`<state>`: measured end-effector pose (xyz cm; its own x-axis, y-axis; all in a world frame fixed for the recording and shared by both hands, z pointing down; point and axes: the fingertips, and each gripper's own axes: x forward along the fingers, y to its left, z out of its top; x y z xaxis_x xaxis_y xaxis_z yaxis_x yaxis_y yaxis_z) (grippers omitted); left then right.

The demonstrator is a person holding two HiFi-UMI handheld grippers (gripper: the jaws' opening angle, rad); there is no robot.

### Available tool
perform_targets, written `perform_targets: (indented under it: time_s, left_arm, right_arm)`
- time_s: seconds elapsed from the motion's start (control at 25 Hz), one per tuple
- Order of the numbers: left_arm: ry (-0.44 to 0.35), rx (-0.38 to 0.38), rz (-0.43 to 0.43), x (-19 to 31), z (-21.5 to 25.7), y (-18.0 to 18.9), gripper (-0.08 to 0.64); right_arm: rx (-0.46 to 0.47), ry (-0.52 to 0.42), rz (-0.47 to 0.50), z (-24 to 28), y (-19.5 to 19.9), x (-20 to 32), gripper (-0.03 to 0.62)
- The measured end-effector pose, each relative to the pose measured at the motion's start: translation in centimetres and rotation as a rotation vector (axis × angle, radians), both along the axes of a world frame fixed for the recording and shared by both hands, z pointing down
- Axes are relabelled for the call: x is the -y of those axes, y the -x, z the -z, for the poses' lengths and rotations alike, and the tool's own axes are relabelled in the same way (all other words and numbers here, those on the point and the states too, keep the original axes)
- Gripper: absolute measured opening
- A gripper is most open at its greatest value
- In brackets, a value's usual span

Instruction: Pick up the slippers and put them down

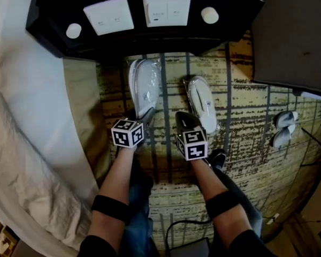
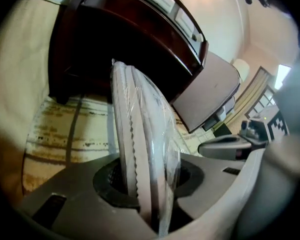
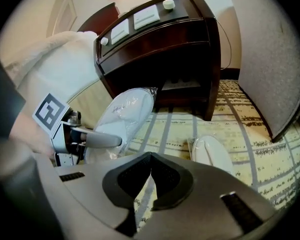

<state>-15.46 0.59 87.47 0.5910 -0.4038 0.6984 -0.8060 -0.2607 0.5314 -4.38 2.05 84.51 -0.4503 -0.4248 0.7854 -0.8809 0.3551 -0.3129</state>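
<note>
So the left claw (image 1: pixel 143 119) is clamped on a plastic-wrapped pair of slippers (image 2: pixel 140 134). The pack is pinched edge-on at one end and looks to be held clear of the carpet (image 1: pixel 246 122). In the head view the rest of it pokes out toward 12 o'clock, close to the dark nightstand (image 1: pixel 144 36). The right claw (image 3: pixel 149 176) is shut tight with nothing between its jaws. It's parked just beside a second pack of slippers (image 3: pixel 212 154), which lies flat on the carpet at roughly 1 o'clock from it. Another pair (image 1: pixel 283 128) can be spotted way off at 3 o'clock, well apart from everything. As for what could go wrong, the wrap is probably the weak spot: that film looks slick and loose, and only one end is gripped. The pack could slide out or droop if it gets swung or tipped too fast. The free end could also get knocked against the nightstand front, since not much room is left at 12 o'clock. And if the second pack is wanted next, nothing will be grabbed by the right claw until it's opened; shoved in closed, the pack would likely just get pushed across the carpet.
</note>
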Motion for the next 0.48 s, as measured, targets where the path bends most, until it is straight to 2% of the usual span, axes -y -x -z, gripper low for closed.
perform_targets:
  time_s: [0.24, 0.48]
  left_arm:
    - [-0.049, -0.025, 0.092, 7.5, 1.5, 2.2, 0.135]
    - [-0.102, -0.101, 0.194, 14.1, 2.5, 3.8, 0.135]
  right_arm:
    - [0.055, -0.058, 0.014, 1.2, 2.6, 2.8, 0.002]
    - [0.111, -0.128, 0.012, 1.1, 5.1, 6.6, 0.002]
